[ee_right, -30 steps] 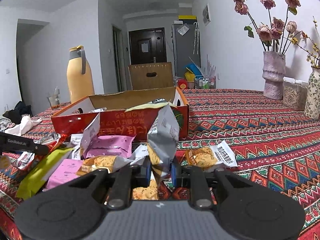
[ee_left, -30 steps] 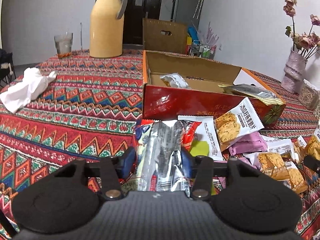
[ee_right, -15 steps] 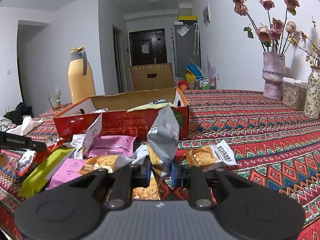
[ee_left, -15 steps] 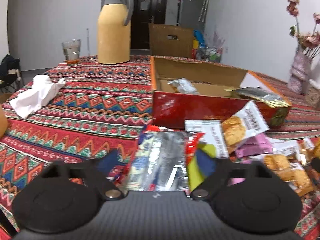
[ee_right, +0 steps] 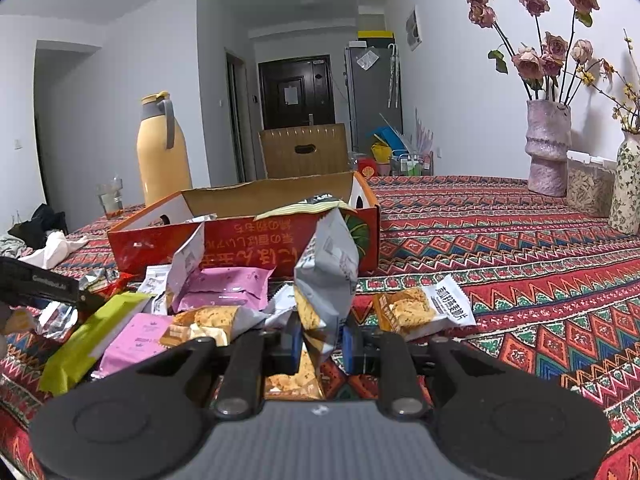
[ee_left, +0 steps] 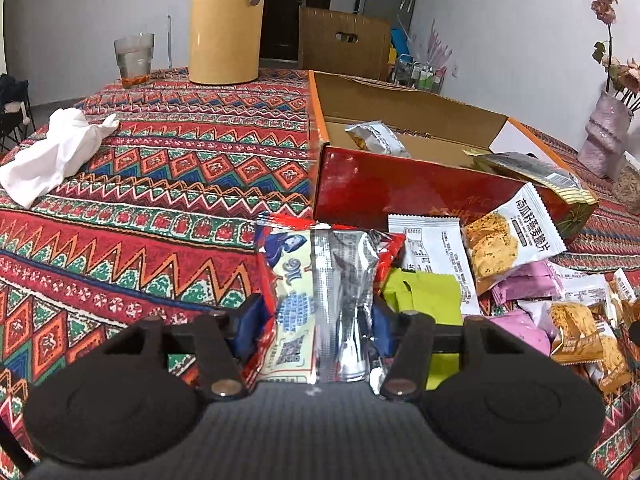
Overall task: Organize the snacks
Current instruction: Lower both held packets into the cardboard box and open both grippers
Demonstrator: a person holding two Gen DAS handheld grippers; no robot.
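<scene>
Left wrist view: your left gripper [ee_left: 316, 320] is clamped on a red-and-silver foil packet [ee_left: 320, 292], its blue pads pressing the wrapper from both sides. The packet stands up between the fingers, its top edge reaching toward the near front wall of the red snack box [ee_left: 400, 188]. That box sits open on the patterned tablecloth [ee_left: 160, 184]. Inside the box, near its left wall, lies a small silver snack bag [ee_left: 374, 138]; a dark flat packet [ee_left: 528, 168] rests across the box's right front corner. Leaning against the box's front wall is a white oat-crisp packet [ee_left: 508, 240], and just in front of the box, right of your held packet, lie a white wrapper [ee_left: 436, 248], a lime-green packet [ee_left: 424, 300] and pink packets [ee_left: 524, 284]. Behind the box, to its left, stand a yellow thermos jug [ee_left: 226, 24] and a glass [ee_left: 134, 58]; a crumpled white tissue [ee_left: 52, 152] lies well to the left of the box.

In the right wrist view, your right gripper [ee_right: 320, 340] is closed on a grey snack bag [ee_right: 326, 272], pinched low so the bag rises upright in front of the box's [ee_right: 240, 240] front wall. Just right of the held bag, in front of the box, lies another oat-crisp packet [ee_right: 424, 306]. Left of it the pile continues: a pink packet [ee_right: 228, 286], the lime-green packet [ee_right: 92, 336]. Far to the right of the box stand a pink vase of dried roses [ee_right: 548, 148] and a floral vase [ee_right: 628, 192].
</scene>
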